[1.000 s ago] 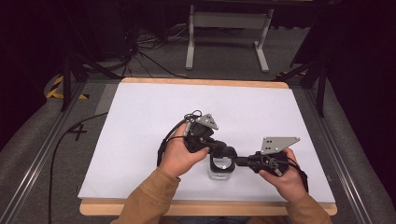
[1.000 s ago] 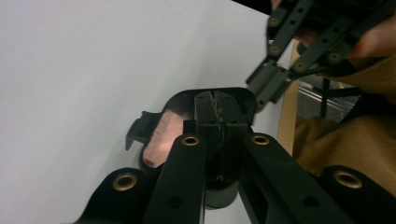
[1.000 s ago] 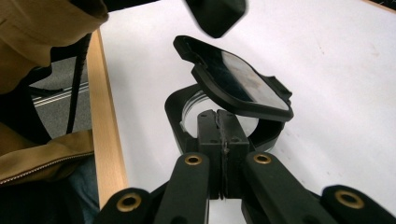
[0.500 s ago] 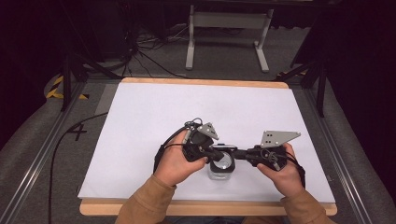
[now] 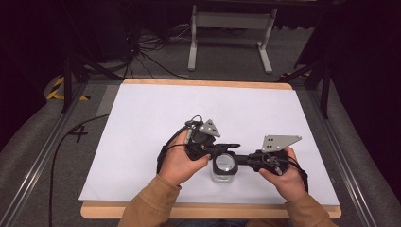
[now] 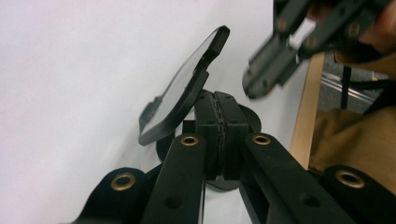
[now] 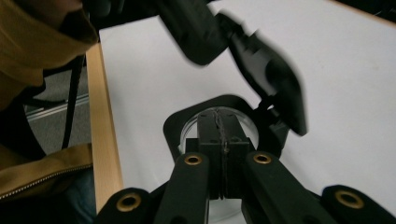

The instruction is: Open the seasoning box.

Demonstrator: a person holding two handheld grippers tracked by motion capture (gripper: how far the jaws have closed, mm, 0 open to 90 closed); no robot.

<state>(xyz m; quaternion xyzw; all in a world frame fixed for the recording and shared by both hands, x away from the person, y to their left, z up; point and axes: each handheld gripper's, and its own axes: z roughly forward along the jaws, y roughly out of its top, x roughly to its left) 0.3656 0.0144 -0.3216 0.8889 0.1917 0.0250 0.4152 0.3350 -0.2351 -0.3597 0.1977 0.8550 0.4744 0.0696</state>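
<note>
Looking down from the high view, a person in tan sleeves holds two grippers over a white table (image 5: 142, 123), near its front edge. The left gripper (image 5: 226, 146) and the right gripper (image 5: 242, 159) point toward each other and meet at a small clear jar (image 5: 224, 169) with a black square-rimmed top, which stands on the table between the hands. The left hand (image 5: 182, 161) and the right hand (image 5: 283, 172) sit just beside the jar on either side. How far the jaws stand apart cannot be told from up here.

Along the left gripper view, the two black jaws are pressed together with no gap between the ribbed pads (image 6: 228, 135). Just beside them a black hinged lid (image 6: 187, 91) with a clear pane stands tilted open; whether the pads pinch part of it cannot be told. The right gripper (image 6: 271, 70) shows blurred at upper right.

Along the right gripper view, the jaws are likewise closed flat against each other, their tips over the jar's round open mouth (image 7: 189, 128) inside its black rim. The lid (image 7: 282, 88) stands up at the right of the opening, and the left gripper (image 7: 205, 28) is just above it
</note>
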